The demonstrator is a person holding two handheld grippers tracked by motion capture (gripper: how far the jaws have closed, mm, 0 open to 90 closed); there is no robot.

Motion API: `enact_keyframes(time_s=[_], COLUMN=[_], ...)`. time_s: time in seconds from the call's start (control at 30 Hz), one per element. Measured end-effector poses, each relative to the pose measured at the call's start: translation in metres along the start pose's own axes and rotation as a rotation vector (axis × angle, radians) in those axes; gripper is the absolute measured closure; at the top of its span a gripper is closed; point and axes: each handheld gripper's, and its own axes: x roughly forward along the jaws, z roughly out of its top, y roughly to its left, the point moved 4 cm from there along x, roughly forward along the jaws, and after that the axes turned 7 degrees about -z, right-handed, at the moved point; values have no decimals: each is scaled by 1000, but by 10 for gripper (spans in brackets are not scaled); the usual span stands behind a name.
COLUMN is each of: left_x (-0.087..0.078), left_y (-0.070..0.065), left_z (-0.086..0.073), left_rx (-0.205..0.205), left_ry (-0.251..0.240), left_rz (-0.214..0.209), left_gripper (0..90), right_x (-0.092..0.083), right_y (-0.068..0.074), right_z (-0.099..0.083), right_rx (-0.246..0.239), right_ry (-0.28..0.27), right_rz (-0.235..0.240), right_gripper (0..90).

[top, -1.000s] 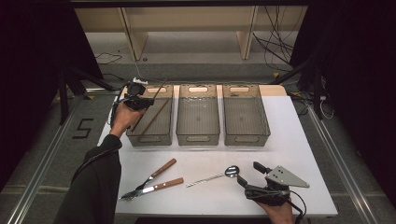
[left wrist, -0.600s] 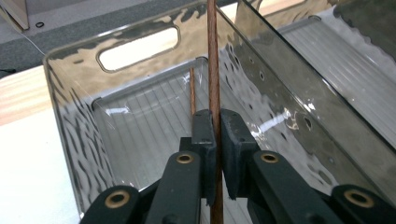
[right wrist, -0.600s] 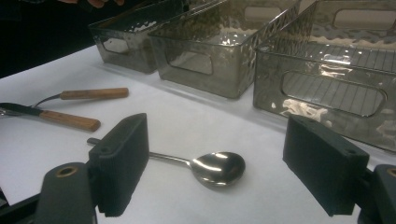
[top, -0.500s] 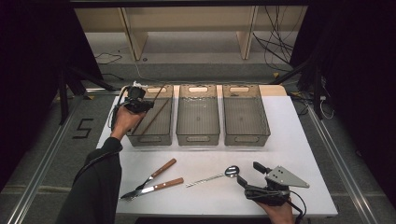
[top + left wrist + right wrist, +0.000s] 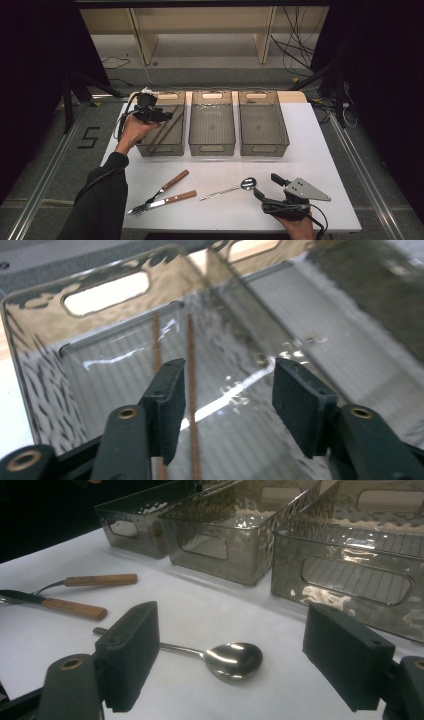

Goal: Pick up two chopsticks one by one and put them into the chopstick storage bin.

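Right gripper point(image 5: 266, 190) near the table's point(image 5: 330, 150) front edge, jaws wide apart, holding nothing; spoon point(image 5: 235, 660) lies just beyond them. Left gripper point(image 5: 225, 390) over the left bin point(image 5: 145, 149) at the far-left corner, jaws just opened, nothing between them. Chopsticks point(image 5: 190, 360) lie in that bin.

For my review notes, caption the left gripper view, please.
Left gripper, jaws just opened, nothing between them, above two chopsticks in a clear bin.

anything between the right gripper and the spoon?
Nothing: in the right gripper view, only bare white table separates the open right gripper from the spoon just ahead.
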Motion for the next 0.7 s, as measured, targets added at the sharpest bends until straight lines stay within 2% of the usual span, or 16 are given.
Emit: enact_keyframes(time_s=[0.07, 0.23, 0.33, 0.37, 0.4, 0.47, 0.5, 0.53, 0.57, 0.7], left_x=[-3, -21, -30, -30, -35, -37, -39, -39, -41, -45], left_y=[-4, -28, -38, -38, -46, -51, -58, -58, -65, -75], left_z=[0, -8, -15, -15, -20, -22, -27, -27, -31, -38], left_rx=[3, 8, 8, 8, 18, 20, 41, 41, 54, 58], left_ry=[3, -25, -43, -43, -51, -60, -48, -48, -45, -61], left_rz=[-10, -39, -54, -54, -69, -75, -80, -80, -93, -113], left_gripper=[419, 349, 328, 324, 321, 312, 303, 297, 291, 279], right_x=[0, 0, 0, 0, 0, 0, 0, 0, 0, 0], right_y=[0, 1, 1, 1, 1, 1, 1, 1, 1, 1], right_z=[0, 0, 0, 0, 0, 0, 0, 0, 0, 0], right_rx=[-1, -4, -3, -3, -3, -3, -3, -3, -3, -3], right_ry=[0, 0, 1, 1, 1, 2, 2, 2, 3, 2], right_rz=[0, -2, -2, -3, -3, -3, -3, -3, -3, -4], right_gripper=[233, 233, 233, 233, 233, 233, 233, 233, 233, 233])
